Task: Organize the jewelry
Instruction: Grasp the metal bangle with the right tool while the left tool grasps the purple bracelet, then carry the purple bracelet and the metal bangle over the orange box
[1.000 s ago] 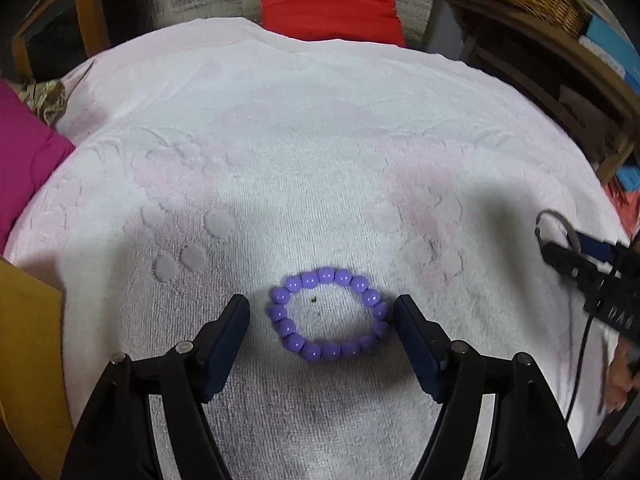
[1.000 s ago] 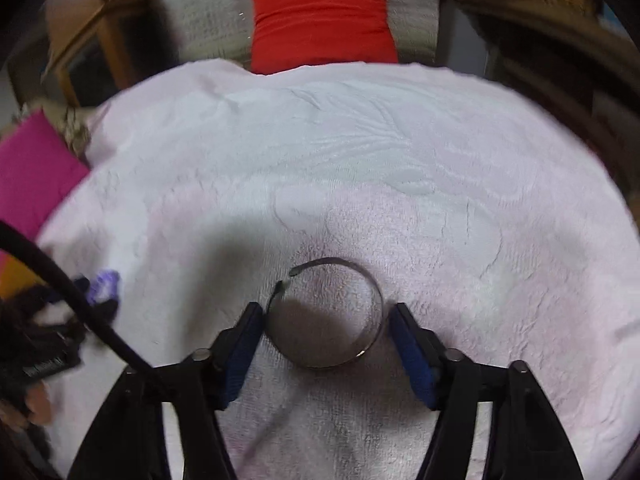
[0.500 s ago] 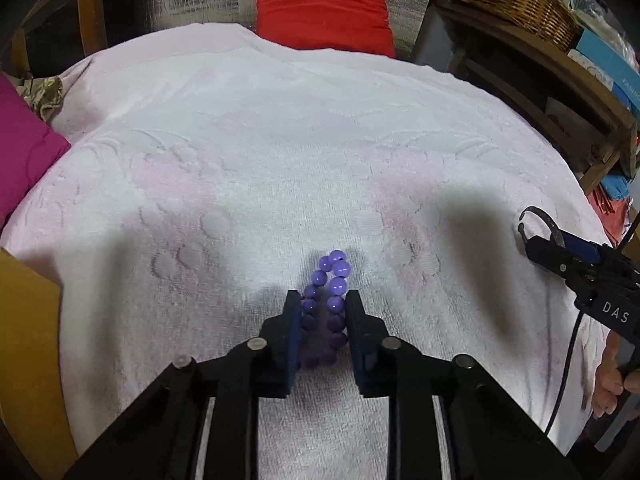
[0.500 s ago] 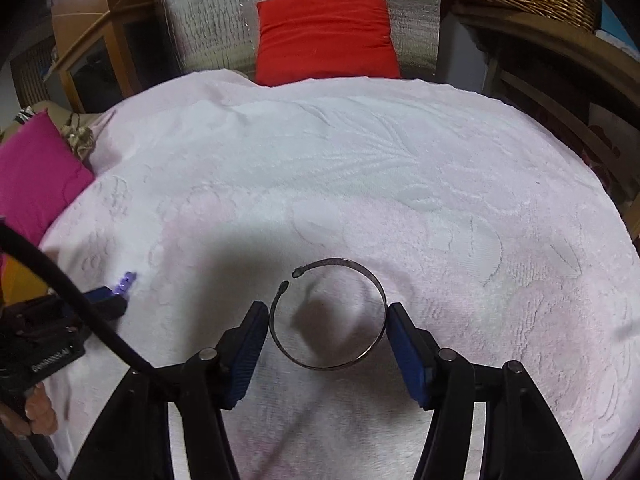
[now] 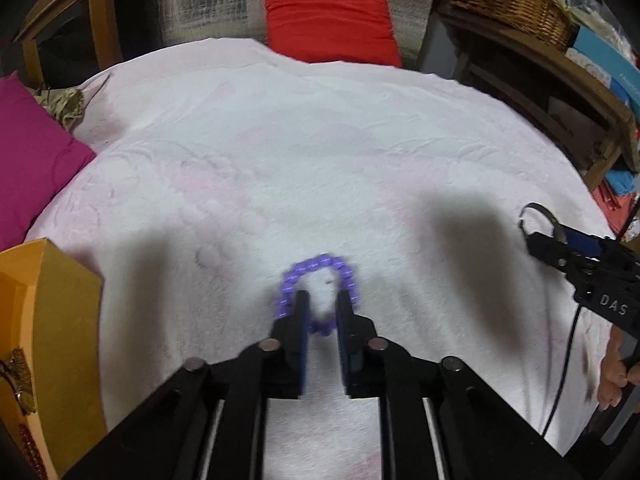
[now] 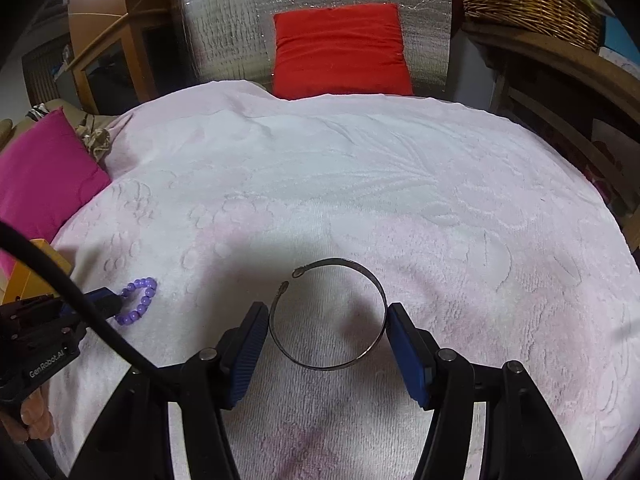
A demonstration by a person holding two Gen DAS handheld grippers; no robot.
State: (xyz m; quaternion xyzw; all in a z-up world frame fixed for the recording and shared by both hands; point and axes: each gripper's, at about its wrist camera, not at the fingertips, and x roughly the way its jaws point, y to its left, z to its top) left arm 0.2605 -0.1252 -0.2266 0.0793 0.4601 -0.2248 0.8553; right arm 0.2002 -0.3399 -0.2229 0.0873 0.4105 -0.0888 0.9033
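Since half a second ago the left gripper (image 5: 321, 312) has lifted the purple bead bracelet (image 5: 320, 266) off the pink towel (image 5: 320, 152), jaws pinching its near side. The right gripper (image 6: 326, 334) holds the silver cuff bangle (image 6: 328, 314) between spread jaws above the towel.

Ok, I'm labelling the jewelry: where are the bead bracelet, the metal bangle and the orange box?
bead bracelet (image 5: 320, 260): left wrist view, far arc.
metal bangle (image 6: 382, 300): right wrist view, right side of band.
orange box (image 5: 52, 312): left wrist view, side wall.
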